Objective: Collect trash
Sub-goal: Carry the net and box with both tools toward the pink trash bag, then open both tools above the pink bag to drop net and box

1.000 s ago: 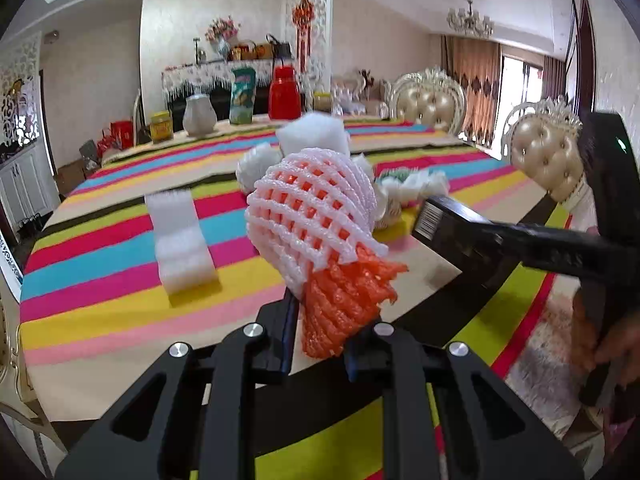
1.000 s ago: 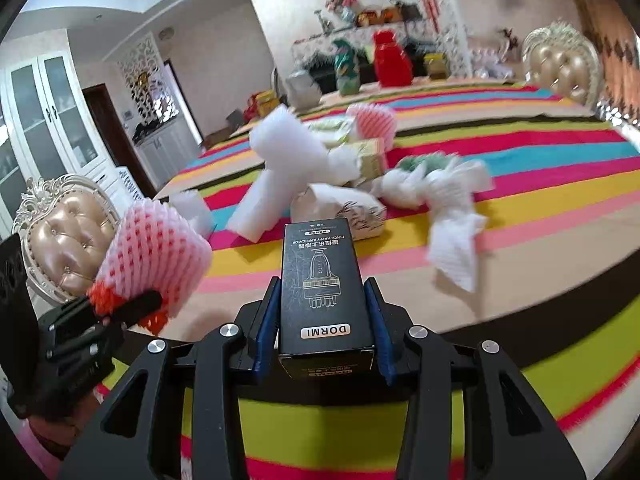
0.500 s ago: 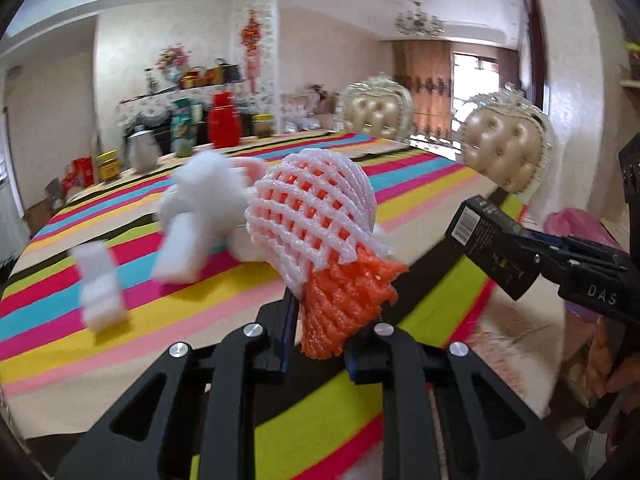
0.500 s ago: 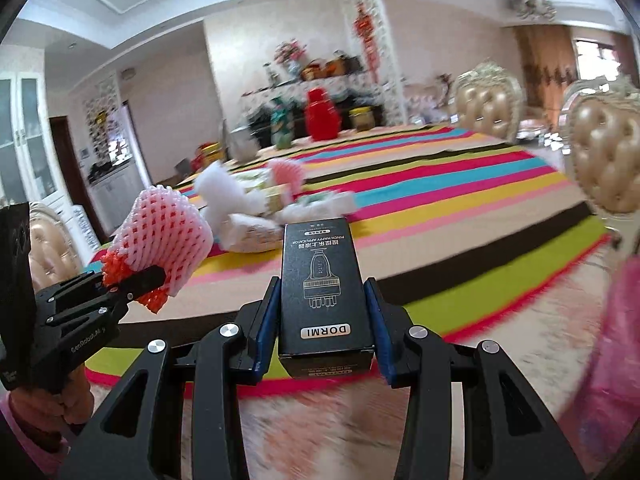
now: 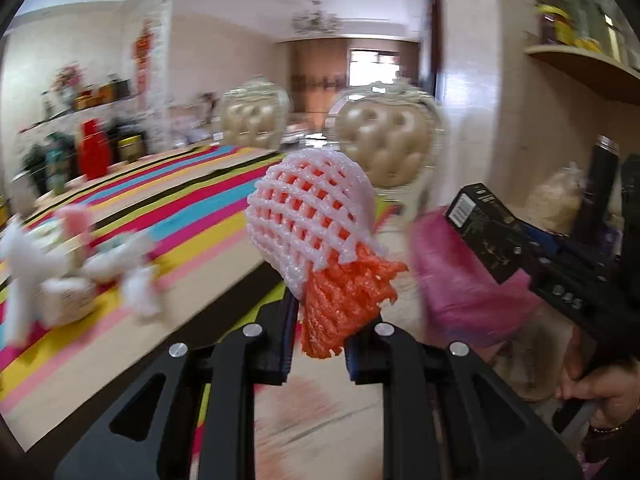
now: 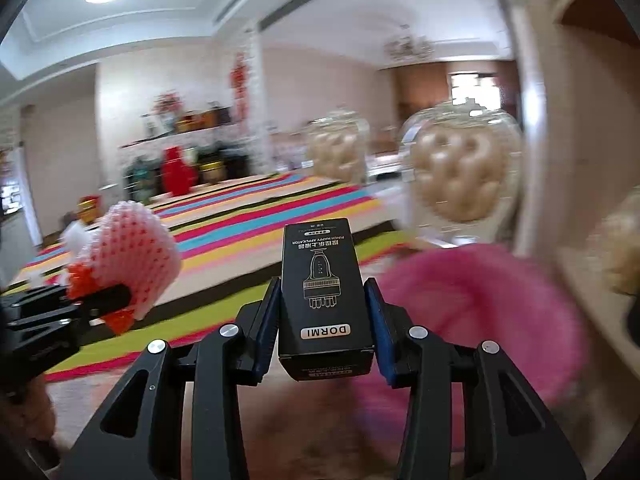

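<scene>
My left gripper (image 5: 320,326) is shut on a white and orange foam fruit net (image 5: 316,232), held up in the air beyond the table's edge; it also shows in the right wrist view (image 6: 132,260). My right gripper (image 6: 322,316) is shut on a black DORMI box (image 6: 322,284), which also shows in the left wrist view (image 5: 486,224). A pink trash bag (image 6: 480,312) is open just right of the box, blurred; in the left wrist view it (image 5: 460,280) lies between the net and the box. More white foam scraps (image 5: 76,268) lie on the striped table.
The table with a striped cloth (image 5: 168,208) is to the left. Two cream padded chairs (image 5: 384,140) stand behind the bag. A wooden shelf unit (image 5: 580,68) is at the right. Jars and a red bottle (image 5: 94,148) stand at the table's far end.
Both grippers swung right, away from the table, with their loads still held. The pink bag has come into view close to the box and the net.
</scene>
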Demonstrator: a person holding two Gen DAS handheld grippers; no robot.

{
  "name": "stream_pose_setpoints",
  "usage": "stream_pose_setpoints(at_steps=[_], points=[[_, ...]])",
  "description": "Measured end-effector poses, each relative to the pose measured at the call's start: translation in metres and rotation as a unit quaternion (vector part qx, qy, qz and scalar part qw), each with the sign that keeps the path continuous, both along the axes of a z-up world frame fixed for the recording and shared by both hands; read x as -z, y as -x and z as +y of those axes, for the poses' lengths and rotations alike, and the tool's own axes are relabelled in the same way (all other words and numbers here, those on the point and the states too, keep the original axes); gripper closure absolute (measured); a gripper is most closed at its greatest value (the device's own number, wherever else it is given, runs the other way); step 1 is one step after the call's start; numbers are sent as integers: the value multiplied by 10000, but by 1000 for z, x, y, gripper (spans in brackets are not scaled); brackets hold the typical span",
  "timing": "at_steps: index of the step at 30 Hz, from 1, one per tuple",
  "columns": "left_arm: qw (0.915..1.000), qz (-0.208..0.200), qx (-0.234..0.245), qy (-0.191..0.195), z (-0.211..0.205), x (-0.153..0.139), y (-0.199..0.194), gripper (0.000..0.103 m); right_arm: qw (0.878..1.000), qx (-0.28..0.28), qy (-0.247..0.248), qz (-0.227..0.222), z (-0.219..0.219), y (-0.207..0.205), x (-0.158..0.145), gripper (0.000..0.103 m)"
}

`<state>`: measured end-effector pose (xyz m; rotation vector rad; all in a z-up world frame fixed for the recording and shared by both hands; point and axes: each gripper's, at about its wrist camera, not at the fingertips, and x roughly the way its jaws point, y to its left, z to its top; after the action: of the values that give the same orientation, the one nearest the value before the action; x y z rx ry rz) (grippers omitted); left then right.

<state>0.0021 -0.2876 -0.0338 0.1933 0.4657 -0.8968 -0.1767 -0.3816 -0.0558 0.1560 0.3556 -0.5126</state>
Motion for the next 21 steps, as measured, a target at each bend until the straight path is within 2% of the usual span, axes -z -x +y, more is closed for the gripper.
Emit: stream_pose_setpoints(at_steps=[5, 11, 14, 15, 18, 19, 21], points=[[9969, 138, 760, 128, -64, -2, 15, 83, 9984, 566, -9, 92, -48, 20, 8, 62], [9870, 303, 1577, 51, -142, 1, 30, 83, 9944, 954, -445, -13, -106, 39, 24, 62], [9820, 582, 1799, -24, -177, 5, 30, 80, 9926, 991, -691, -112, -128, 42, 30, 61], [9798, 725, 1862, -70, -186, 8, 28, 77, 9924, 980, -736, -94, -137, 42, 32, 60], [9819, 793, 1717, -130, -195, 18, 22, 47, 9921, 982, -769, -134, -139, 43, 34, 34], [9835, 780, 1630, -70, -191, 19, 21, 44, 9922, 980, -756, -158, -140, 44, 33, 29], [9871, 753, 1416, -3, -174, 23, 17, 38, 9923, 1035, -663, -128, -136, 46, 30, 28]])
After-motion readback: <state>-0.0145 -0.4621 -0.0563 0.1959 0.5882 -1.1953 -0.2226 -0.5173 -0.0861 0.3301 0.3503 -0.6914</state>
